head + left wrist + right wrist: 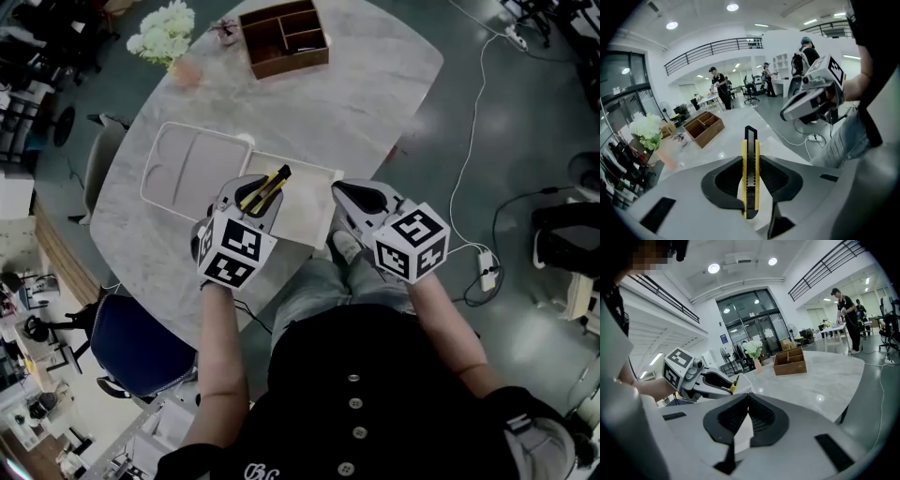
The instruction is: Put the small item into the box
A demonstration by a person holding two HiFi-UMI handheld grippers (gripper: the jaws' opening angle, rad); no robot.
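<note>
You are holding the yellow-and-black utility knife [750, 183] in the left gripper [259, 193]: jaws standing partway apart, clamping its two yellow sides, front end sticking out well past the tips. The right gripper [749, 397] is hanging just beside it, jaws closed together, nothing between them. The knife is hovering above the left part of the shallow pale box [307, 211] at the near table edge, and as far as the head view is showing it is not yet inside. Risks as I am judging them: so much of the knife is overhanging the pads that tipping it further down could let it pivot or slide out early; letting go from height could bounce it off the rim onto the marble table [375, 94]; drifting left would be putting it over the white compartment tray [187, 164] just beside the box; and the right gripper is sitting close enough to clip the knife on the way down
</note>
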